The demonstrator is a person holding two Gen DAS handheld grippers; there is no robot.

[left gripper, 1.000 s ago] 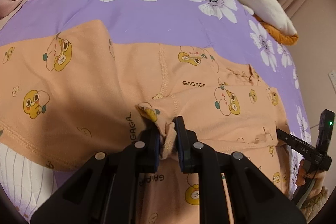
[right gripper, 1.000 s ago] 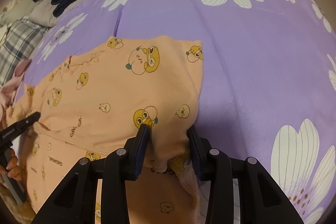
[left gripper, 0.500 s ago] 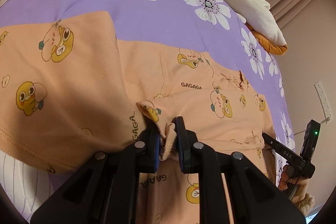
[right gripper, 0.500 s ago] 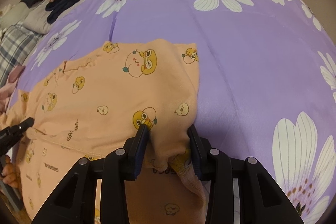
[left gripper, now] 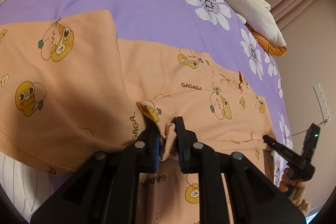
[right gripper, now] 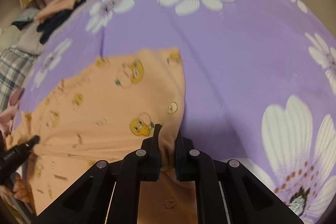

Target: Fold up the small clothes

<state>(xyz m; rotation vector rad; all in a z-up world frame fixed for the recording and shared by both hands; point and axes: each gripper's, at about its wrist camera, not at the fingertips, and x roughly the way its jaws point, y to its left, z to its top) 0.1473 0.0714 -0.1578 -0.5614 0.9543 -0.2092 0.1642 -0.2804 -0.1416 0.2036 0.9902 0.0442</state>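
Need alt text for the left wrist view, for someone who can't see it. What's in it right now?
The left gripper pinches a bunched edge of an orange garment printed with ducks, spread on a purple flowered bedspread. At the right edge, the right gripper has the garment's far edge between its closing jaws. Cream and orange fabric lies at the bed's far side.

Lighting is warm, soft and moderate indoors, with no glare. The left wrist view is sharp; a broad shadow crosses the orange garment ahead of the left gripper. The right wrist view is motion-blurred throughout, smearing the prints on the purple bedspread. Both views bend strongly at the edges, with dark vignetted corners.
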